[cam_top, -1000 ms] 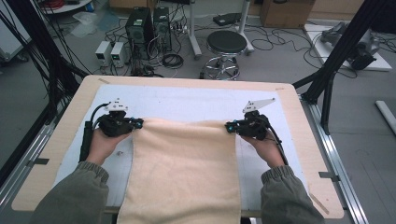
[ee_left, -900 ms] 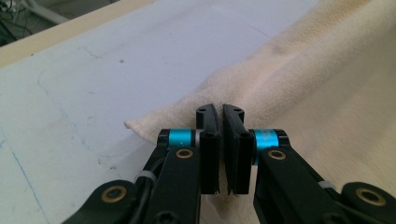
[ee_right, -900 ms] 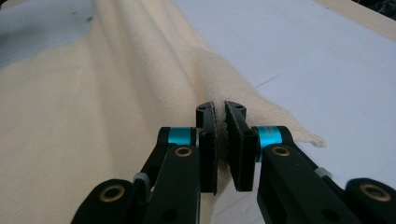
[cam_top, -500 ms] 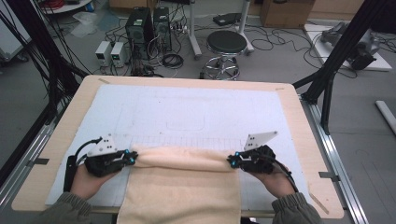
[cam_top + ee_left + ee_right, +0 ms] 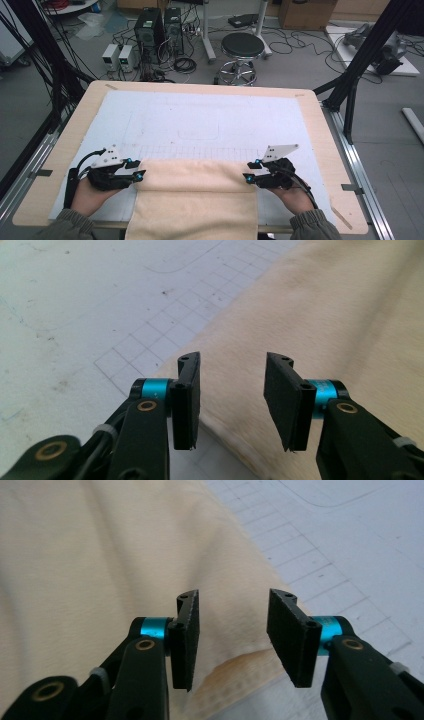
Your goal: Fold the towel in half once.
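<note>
With jaws having just been opening, straddling but not pinching: left tool point(image 5: 140, 168) and right tool point(image 5: 248, 171) flanking the folded towel point(image 5: 194, 200), fold edge running crosswise between them on the worktop point(image 5: 310, 107).

The far edge of the towel point(image 5: 195, 172) now lies folded back toward the person, doubled over the near part. Both hands sit nearer the table's front edge, and the left gripper point(image 5: 138, 170) and right gripper point(image 5: 248, 170) have just been opening, pads off the cloth.

No readable text, label or number shows anywhere.
</note>
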Motion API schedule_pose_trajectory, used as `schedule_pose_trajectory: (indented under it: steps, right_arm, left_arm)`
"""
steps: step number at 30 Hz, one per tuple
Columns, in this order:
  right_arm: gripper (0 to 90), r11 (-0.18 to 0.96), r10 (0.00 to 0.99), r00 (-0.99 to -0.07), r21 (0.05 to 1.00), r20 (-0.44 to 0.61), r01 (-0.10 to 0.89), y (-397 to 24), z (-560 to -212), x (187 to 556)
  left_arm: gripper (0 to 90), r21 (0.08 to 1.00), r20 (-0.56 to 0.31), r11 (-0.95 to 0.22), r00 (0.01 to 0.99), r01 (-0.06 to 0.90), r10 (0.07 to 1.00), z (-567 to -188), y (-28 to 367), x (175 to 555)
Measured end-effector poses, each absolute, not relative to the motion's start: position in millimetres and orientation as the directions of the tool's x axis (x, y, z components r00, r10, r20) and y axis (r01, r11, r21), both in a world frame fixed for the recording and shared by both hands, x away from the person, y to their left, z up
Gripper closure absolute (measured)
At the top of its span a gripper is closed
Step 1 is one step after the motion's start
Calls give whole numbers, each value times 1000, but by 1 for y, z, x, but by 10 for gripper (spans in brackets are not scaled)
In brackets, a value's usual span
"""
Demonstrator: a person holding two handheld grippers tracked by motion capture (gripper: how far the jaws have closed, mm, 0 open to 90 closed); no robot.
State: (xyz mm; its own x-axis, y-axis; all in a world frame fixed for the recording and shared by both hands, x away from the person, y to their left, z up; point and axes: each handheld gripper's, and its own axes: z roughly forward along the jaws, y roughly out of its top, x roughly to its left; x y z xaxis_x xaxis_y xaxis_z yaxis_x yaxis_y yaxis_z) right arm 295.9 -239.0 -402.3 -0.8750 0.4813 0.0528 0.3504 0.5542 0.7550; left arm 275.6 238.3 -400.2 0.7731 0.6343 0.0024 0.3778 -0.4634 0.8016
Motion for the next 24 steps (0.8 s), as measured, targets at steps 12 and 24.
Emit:
schedule_pose_trajectory:
  steps: [12, 24]
  right_arm:
    - [604, 588, 489, -867, 700, 91, 405, -222, -432, 327]
    - [799, 587, 465, -885, 737, 33, 335, -225, -420, 321]
  left_arm:
    - [589, 721, -48, -515, 774, 465, 632, -429, 214, 313]
    - [802, 759, -15, -495, 772, 423, 636, -419, 216, 306]
